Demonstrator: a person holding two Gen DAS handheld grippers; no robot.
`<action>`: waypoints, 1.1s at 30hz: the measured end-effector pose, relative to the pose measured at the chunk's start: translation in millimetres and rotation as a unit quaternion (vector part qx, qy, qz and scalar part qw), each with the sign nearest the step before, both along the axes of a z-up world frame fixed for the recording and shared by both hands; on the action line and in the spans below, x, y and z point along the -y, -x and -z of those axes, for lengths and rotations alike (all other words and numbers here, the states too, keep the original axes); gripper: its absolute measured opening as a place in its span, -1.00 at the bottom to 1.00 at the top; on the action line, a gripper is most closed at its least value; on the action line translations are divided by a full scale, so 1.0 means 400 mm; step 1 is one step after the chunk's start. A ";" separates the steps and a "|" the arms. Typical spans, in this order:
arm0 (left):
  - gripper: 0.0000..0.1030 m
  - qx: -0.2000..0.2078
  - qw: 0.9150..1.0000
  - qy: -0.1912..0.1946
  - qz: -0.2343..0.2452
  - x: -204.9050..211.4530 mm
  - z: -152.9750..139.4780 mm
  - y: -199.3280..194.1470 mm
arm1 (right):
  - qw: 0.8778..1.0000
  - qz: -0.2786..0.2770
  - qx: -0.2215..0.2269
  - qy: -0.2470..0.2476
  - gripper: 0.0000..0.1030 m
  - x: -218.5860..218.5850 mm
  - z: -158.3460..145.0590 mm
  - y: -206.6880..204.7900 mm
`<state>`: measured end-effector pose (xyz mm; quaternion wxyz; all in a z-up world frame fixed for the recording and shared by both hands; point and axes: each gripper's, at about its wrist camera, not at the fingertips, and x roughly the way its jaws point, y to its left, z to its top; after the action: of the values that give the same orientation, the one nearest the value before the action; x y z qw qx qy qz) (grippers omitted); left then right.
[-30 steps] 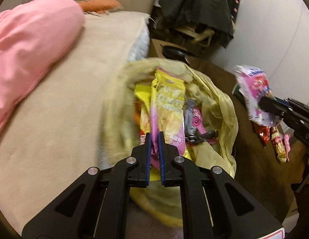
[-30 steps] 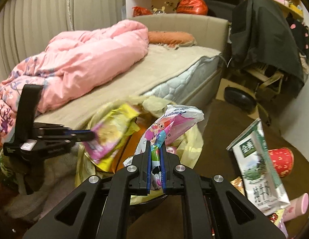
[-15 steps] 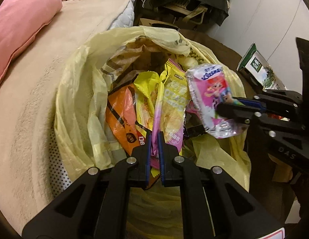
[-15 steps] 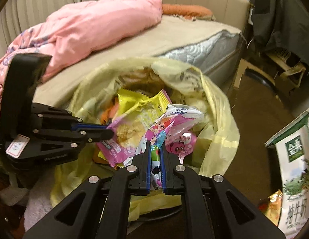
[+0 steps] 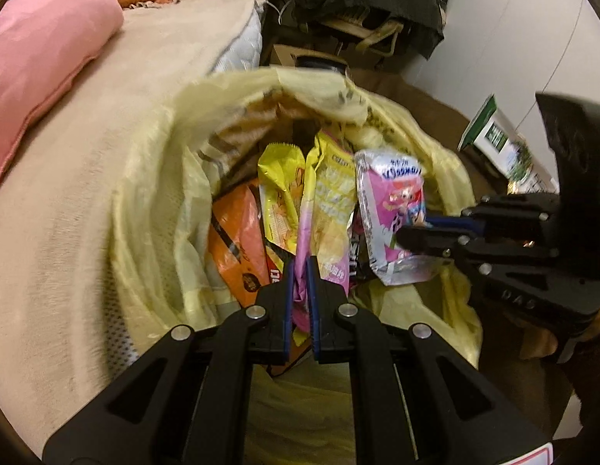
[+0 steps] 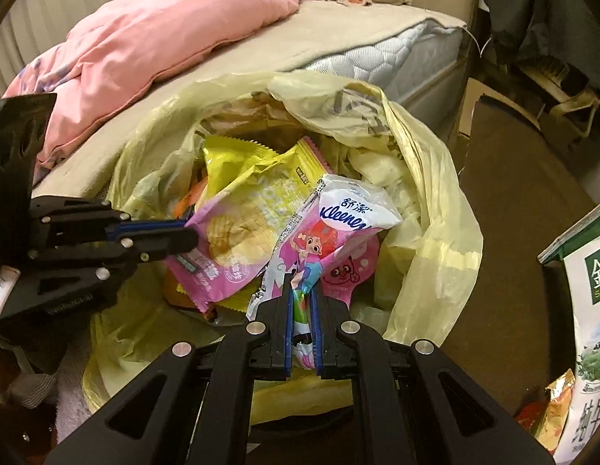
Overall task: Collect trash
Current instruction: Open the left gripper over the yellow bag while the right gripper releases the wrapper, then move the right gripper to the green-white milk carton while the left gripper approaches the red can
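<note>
My left gripper (image 5: 298, 267) is clamped on a yellow-pink snack bag (image 5: 330, 209). My right gripper (image 6: 301, 290) is clamped on a Kleenex pack (image 6: 338, 228). Both items hang over the open mouth of the yellow trash bag (image 6: 427, 201), which sits beside the bed (image 6: 261, 50) and already holds wrappers. Step in hand: deposit. Next move, as I judge it: part both pairs of fingers so the items drop inside, clear of the rim. More trash, including a milk carton (image 6: 582, 310), waits on the floor at right.

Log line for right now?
left tongs: shut on yellow-pink snack wrapper | right tongs: shut on Kleenex pack | both over open yellow trash bag | not released
</note>
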<state>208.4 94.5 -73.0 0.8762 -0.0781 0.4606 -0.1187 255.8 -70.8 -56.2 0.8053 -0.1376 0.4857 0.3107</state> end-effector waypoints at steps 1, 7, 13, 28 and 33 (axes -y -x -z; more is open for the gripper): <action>-0.87 0.004 1.000 0.002 -0.002 -0.005 -0.009 0.005 | 1.000 0.001 0.005 0.002 -0.82 -0.001 -0.004 0.004; -0.86 0.019 1.000 0.013 -0.020 -0.034 -0.039 0.016 | 1.000 0.014 0.008 -0.001 -0.75 0.008 -0.020 0.019; -0.77 0.030 0.999 0.025 -0.031 -0.060 -0.066 0.032 | 1.000 0.021 -0.003 -0.012 -0.40 0.020 -0.029 0.027; -0.45 0.082 0.995 0.004 -0.064 -0.049 -0.159 0.089 | 0.997 0.047 0.060 -0.028 -0.35 0.068 -0.138 0.082; -0.34 0.109 0.991 -0.023 -0.070 -0.005 -0.206 0.123 | 0.992 0.082 0.093 -0.034 -0.35 0.150 -0.183 0.122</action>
<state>159.1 96.5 9.5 0.9289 -0.0767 0.3583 -0.0542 206.8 -130.7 17.1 0.8742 -0.0980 0.4071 0.2456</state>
